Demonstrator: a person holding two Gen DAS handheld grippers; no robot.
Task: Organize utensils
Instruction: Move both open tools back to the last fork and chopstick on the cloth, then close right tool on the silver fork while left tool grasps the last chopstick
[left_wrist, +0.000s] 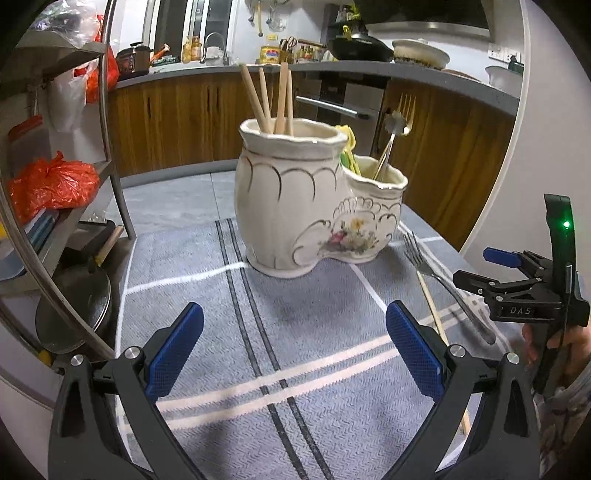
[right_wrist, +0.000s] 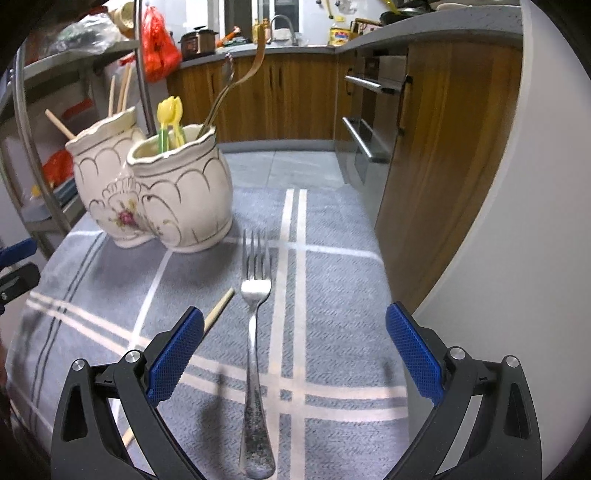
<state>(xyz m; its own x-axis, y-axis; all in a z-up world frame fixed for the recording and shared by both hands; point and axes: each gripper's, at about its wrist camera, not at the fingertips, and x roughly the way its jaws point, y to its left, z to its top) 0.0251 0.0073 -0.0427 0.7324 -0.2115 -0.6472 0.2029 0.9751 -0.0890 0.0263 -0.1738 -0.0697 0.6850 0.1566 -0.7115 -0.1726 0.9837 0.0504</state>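
The right gripper had its jaws spread wide and held nothing. A steel fork lay flat on the grey striped cloth squarely between those jaws, tines pointing away toward the cream ceramic holder. A single wooden chopstick lay just left of the fork, passing under the left finger. The left gripper was likewise wide open and empty, facing the holder, whose tall compartment carried chopsticks and whose low one carried a gold fork.
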